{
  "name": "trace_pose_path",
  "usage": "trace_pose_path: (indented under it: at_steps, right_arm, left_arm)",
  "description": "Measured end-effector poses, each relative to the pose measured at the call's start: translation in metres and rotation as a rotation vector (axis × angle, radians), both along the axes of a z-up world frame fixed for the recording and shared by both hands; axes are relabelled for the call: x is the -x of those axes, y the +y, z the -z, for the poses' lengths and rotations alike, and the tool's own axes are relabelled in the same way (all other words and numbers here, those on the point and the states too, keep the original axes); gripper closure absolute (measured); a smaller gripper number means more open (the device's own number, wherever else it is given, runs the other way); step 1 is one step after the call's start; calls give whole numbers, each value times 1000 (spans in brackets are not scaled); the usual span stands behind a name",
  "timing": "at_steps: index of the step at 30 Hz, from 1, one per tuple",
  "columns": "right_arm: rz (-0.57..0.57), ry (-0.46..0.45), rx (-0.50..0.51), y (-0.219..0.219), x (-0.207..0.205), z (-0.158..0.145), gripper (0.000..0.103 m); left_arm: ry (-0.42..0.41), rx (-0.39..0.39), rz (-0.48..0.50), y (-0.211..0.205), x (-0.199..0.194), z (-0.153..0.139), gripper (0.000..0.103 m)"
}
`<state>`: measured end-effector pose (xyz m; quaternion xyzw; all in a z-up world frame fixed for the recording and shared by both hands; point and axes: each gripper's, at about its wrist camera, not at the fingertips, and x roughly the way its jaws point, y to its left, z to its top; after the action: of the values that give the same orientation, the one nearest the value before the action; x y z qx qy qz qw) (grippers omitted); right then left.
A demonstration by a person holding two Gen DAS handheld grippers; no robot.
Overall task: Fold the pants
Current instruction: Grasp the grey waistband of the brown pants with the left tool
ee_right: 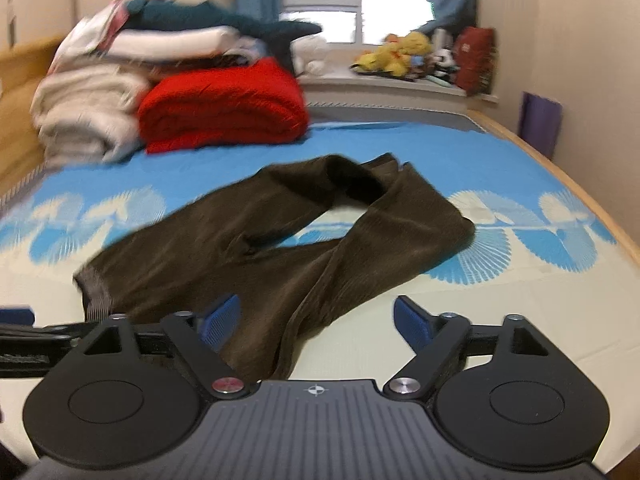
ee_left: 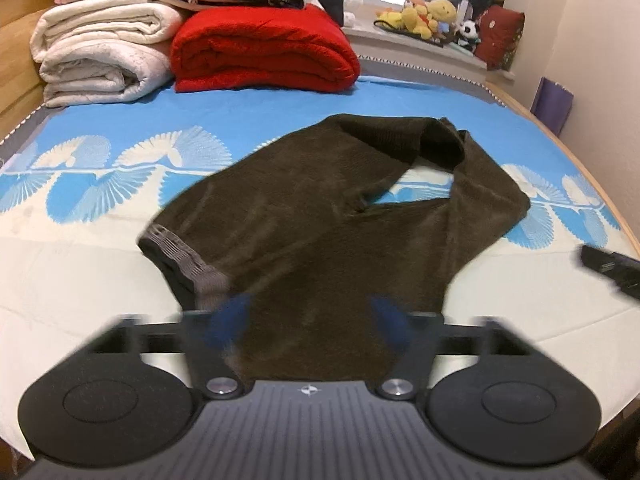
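Dark brown pants (ee_left: 304, 220) lie spread on the bed, waistband with a grey elastic strip (ee_left: 180, 256) at the near left, legs bent round towards the far right. My left gripper (ee_left: 310, 320) is open, its blue fingertips (ee_left: 230, 316) over the near waist end of the pants. In the right wrist view the pants (ee_right: 260, 248) lie ahead and to the left. My right gripper (ee_right: 318, 320) is open and empty above the near right hem, and part of it shows in the left wrist view (ee_left: 612, 268).
The bed has a blue and cream sheet (ee_left: 100, 184). Folded cream blankets (ee_left: 100, 52) and a red blanket (ee_left: 264, 52) are stacked at the far left. Plush toys (ee_left: 432, 16) sit on the windowsill. A wooden bed edge (ee_right: 560, 168) runs along the right by the wall.
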<state>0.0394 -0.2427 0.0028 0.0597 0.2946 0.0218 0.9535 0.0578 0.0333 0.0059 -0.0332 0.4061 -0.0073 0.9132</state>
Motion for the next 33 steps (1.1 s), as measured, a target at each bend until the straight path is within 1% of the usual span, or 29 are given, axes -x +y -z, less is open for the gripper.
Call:
trace_pose_path:
  at_steps: [1, 2, 3, 4, 6, 7, 9, 10, 11, 13, 14, 15, 16, 17, 19, 20, 21, 22, 23, 25, 29, 30, 32, 33]
  right_arm:
    - [9, -11, -20, -9, -3, -3, 50]
    - [9, -26, -29, -17, -7, -7, 63]
    - [13, -44, -34, -26, -13, -13, 66]
    - [20, -59, -40, -34, -20, -17, 68]
    - [31, -75, -39, -48, -40, -26, 68]
    - [31, -77, -36, -53, -51, -28, 67]
    - [23, -69, -37, -60, -81, -26, 67]
    - [19, -54, -39, -61, -95, -23, 65]
    - [16, -35, -43, -61, -108, -17, 59]
    - [12, 8, -65, -59, -137, 1, 51]
    - [15, 31, -71, -58, -150, 12, 50]
    - [23, 60, -72, -56, -162, 24, 49]
    - [31, 92, -78, -54, -173, 38, 49]
    - [29, 139, -94, -52, -185, 54, 49]
    - [18, 241, -116, -47, -202, 81, 49]
    - [12, 285, -124, -44, -210, 91, 49]
    - [2, 315, -131, -41, -217, 100, 49]
    - [-4, 334, -132, -37, -223, 108, 48]
    - [-4, 346, -127, -33, -229, 114, 46]
    - [-8, 375, -123, -25, -241, 126, 42]
    - [-25, 432, -64, -11, -257, 144, 44]
    - [-22, 439, -70, -12, -257, 146, 47]
    - [-18, 451, -108, -18, -259, 147, 80]
    - [-15, 455, -128, -21, -258, 146, 87]
  left_arm:
    - [7, 11, 14, 14, -8, -5, 70]
    - [9, 22, 25, 27, -15, -10, 82]
    - [12, 29, 34, 43, -25, -15, 83]
    - [19, 34, 36, 58, -35, -16, 83]
    - [57, 58, 16, 87, -53, -9, 83]
    - [82, 80, -2, 100, -61, 0, 83]
    - [129, 126, -32, 122, -69, 28, 83]
    - [201, 133, -49, 129, -73, 46, 83]
    - [275, 150, -71, 137, -76, 63, 83]
    - [322, 190, -69, 147, -79, 80, 83]
    - [340, 202, -63, 150, -81, 85, 82]
    - [339, 221, -59, 152, -83, 88, 81]
    - [335, 250, -55, 156, -85, 92, 74]
    - [350, 276, -55, 158, -87, 99, 67]
    - [403, 310, -57, 159, -94, 112, 62]
    - [420, 323, -53, 158, -97, 117, 56]
    - [435, 321, -52, 157, -100, 120, 53]
    - [436, 312, -53, 155, -103, 121, 47]
    - [427, 306, -50, 154, -107, 121, 43]
    - [427, 303, -41, 151, -110, 128, 41]
    - [467, 296, -28, 145, -120, 139, 41]
    - [479, 288, -20, 143, -121, 142, 41]
    - [505, 270, -2, 137, -123, 148, 41]
    - [512, 260, 7, 134, -124, 150, 41]
